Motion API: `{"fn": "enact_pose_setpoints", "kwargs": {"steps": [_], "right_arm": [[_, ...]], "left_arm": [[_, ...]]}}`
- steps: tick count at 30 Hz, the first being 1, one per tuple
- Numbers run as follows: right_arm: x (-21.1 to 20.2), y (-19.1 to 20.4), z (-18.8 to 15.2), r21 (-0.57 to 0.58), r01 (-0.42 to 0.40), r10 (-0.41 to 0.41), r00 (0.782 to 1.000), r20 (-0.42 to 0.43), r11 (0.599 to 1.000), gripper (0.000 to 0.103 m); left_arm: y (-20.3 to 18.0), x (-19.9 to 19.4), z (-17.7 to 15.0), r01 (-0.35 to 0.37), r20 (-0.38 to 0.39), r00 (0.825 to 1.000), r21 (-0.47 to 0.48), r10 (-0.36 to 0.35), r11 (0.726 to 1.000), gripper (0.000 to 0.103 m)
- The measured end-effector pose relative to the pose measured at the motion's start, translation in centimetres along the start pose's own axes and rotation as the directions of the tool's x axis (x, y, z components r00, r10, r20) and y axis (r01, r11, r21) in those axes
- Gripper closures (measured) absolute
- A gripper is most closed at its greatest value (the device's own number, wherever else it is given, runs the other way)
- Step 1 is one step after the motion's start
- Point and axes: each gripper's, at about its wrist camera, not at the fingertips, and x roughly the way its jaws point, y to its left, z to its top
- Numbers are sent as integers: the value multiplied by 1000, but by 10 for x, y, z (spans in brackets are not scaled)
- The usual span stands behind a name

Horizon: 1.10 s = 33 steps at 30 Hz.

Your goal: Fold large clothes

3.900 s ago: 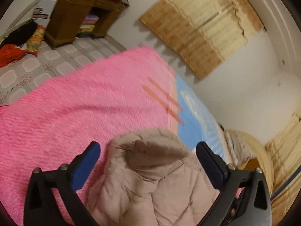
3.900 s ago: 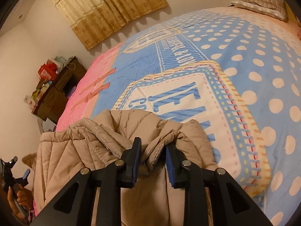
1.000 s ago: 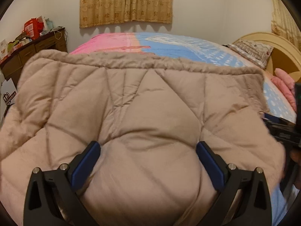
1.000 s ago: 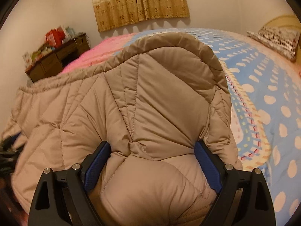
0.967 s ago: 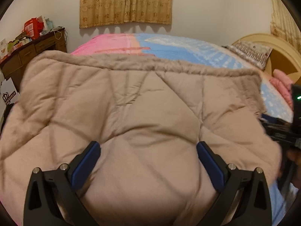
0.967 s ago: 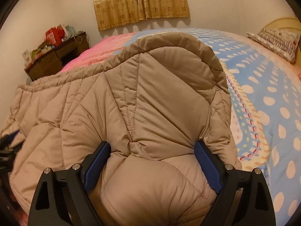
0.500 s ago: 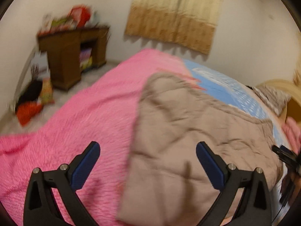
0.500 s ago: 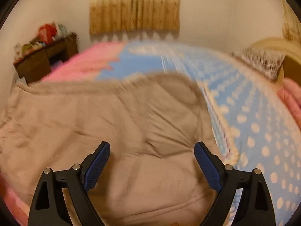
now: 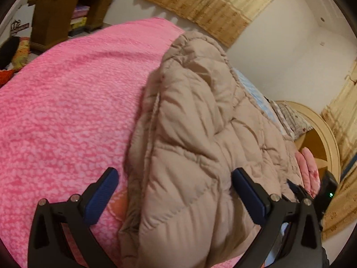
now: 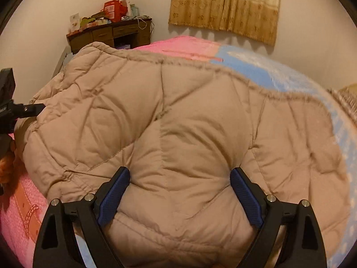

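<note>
While both grippers gape, jacket (image 10: 191, 129) covers bed (image 9: 67, 102).

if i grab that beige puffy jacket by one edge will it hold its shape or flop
The beige quilted jacket will probably flop: it already drapes in soft folds over the bed. Its puffy quilting suggests it is light for its bulk. The smooth shell may slip from a shallow pinch.

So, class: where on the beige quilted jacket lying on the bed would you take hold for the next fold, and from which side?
Grip the fur-trimmed far edge of the beige quilted jacket, probably near its corners, reaching over from the near side. That edge lies long, straight and exposed against the bedspread, while the puffy middle bulges, giving open jaws little to pinch.
</note>
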Motion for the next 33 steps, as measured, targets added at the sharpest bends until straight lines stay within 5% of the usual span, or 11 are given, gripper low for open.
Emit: {"fn": "enact_pose_setpoints", "kwargs": {"steps": [10,12,16,18,21,26,33], "right_arm": [[11,1,-11,7,9,-9,1000,5,1000,10],[12,0,-8,8,9,-9,1000,6,1000,10],[10,-2,-11,14,5,-5,1000,17,1000,10],[8,-3,-14,16,3,-3,1000,21,1000,10],[8,-5,-15,20,-3,2,1000,25,1000,10],[7,-6,-18,22,-5,5,1000,29,1000,10],[7,-9,-18,28,-14,14,999,33,999,10]], "left_arm": [[12,8,21,97,-7,995,-29,-97,995,2],[14,8,24,160,-18,987,-55,-162,986,15],[8,3,17,267,-6,963,-66,-268,961,17],[2,4,15,224,-2,974,-29,-225,974,17],[8,16,18,222,-9,974,-104,-224,969,17],[21,6,17,318,52,948,-156,-314,935,50],[-17,-23,26,410,148,905,-60,-398,910,70]]}}
